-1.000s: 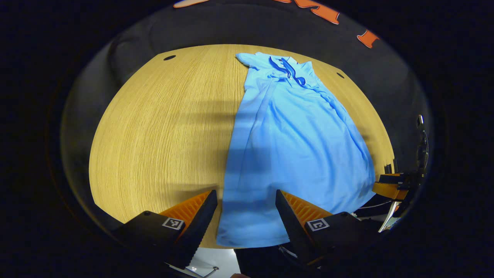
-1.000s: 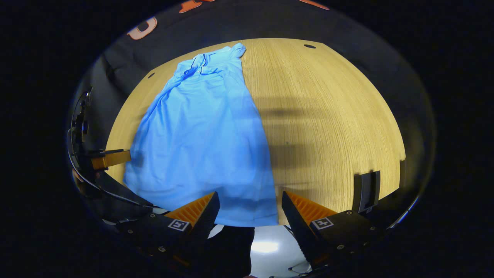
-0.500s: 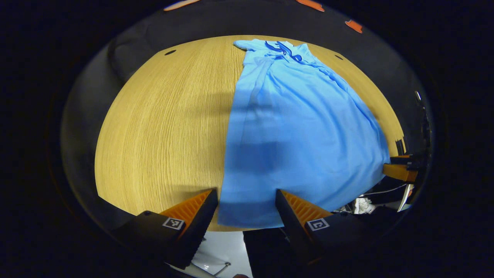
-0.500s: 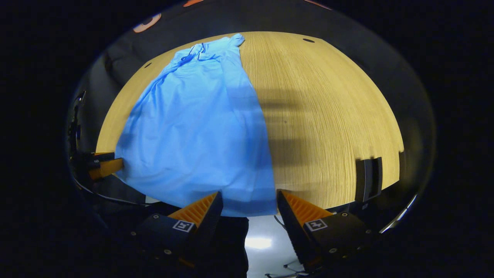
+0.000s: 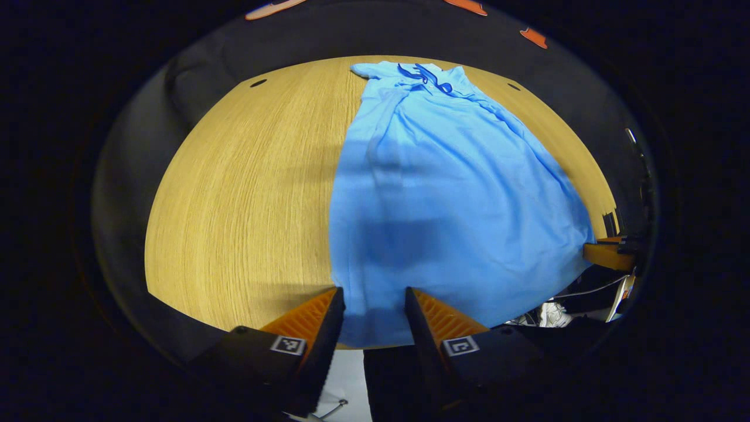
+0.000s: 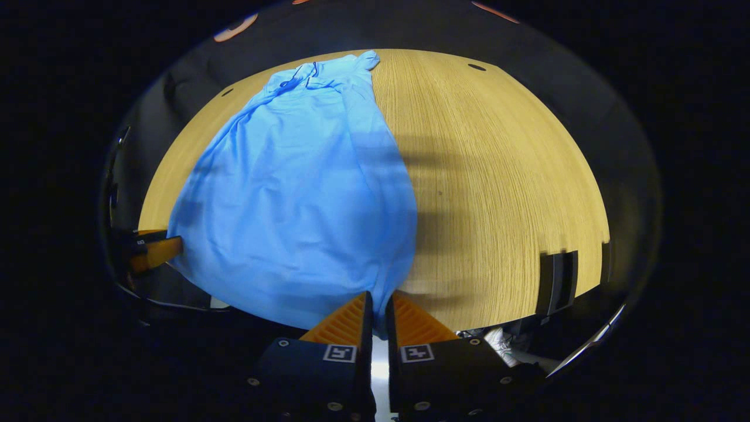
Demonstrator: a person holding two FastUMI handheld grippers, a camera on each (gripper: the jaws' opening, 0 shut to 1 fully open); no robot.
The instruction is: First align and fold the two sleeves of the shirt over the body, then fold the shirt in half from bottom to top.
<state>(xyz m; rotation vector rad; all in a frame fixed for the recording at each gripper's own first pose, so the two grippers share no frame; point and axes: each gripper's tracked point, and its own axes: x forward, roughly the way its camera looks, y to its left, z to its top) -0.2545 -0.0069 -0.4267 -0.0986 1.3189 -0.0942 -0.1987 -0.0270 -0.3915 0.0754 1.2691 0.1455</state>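
Shirt (image 5: 445,193): light blue, spread lengthwise on the table, collar at the top of the frame, hem at the bottom. Sleeves look folded in over the body; the outline is a long narrow shape widening toward the hem. In the right gripper view the shirt (image 6: 299,193) fills the left half of the tabletop.
Collar (image 5: 426,76): dark blue trim, top centre of the left gripper view, near the far table edge.
Hem: reaches the near table edge in both views.
Table (image 5: 246,193): light wood grain, bare to the left of the shirt in the left gripper view; bare wood (image 6: 504,176) to the right of the shirt in the right gripper view. Small dark hole (image 5: 258,83) near its upper left corner.
Left gripper (image 5: 375,313): bottom centre, fingers apart with a narrow gap, hem corner lying between them. Cannot tell whether either finger touches the cloth.
Right gripper (image 6: 375,316): bottom centre, fingers pressed nearly together, pinching the shirt's lower right hem corner; cloth draws to a point between them.
Other gripper: the left one shows at the left edge of the right gripper view, touching or just beside the shirt's side.
Shadows: soft dark bands across shirt and wood at mid frame.
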